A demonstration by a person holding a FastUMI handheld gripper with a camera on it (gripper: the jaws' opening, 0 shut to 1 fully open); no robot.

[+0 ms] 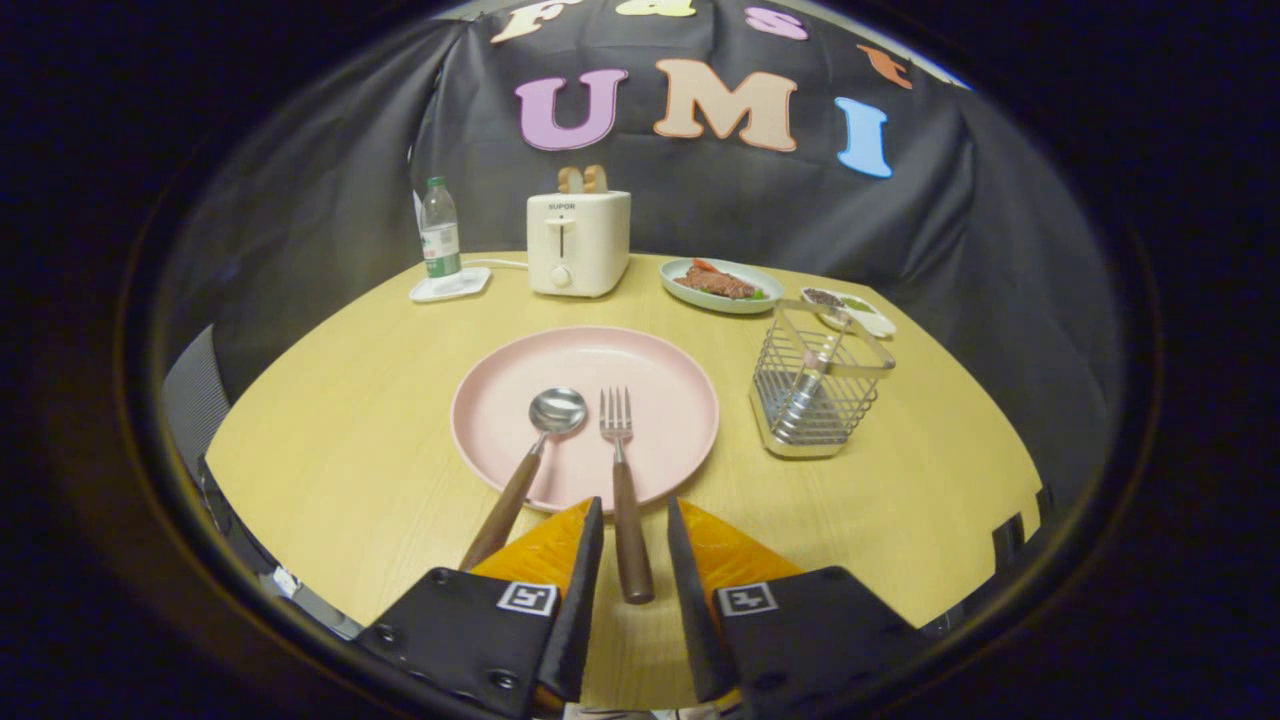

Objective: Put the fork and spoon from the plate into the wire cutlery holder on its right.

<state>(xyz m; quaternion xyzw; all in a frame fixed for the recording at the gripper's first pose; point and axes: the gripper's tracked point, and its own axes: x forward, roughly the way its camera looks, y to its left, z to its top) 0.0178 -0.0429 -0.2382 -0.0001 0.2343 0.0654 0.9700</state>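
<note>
A pink plate [660, 380] lies on the round wooden table, just ahead of my gripper [634, 512]. A fork [622, 480] with a brown wooden handle rests on the plate, tines away from me. Its handle runs back off the rim and lies between my two fingers, with a gap on each side. The gripper is open. A spoon [530, 455] with the same wooden handle lies left of the fork, its handle passing outside my left finger. The wire cutlery holder [815, 385] stands upright to the right of the plate.
At the back of the table stand a cream toaster [578, 243] with bread in it, a plastic bottle [438, 228] on a white coaster, a plate of food [722, 285] and a small white dish [850, 308] behind the holder. Chair backs show at the table's left and right edges.
</note>
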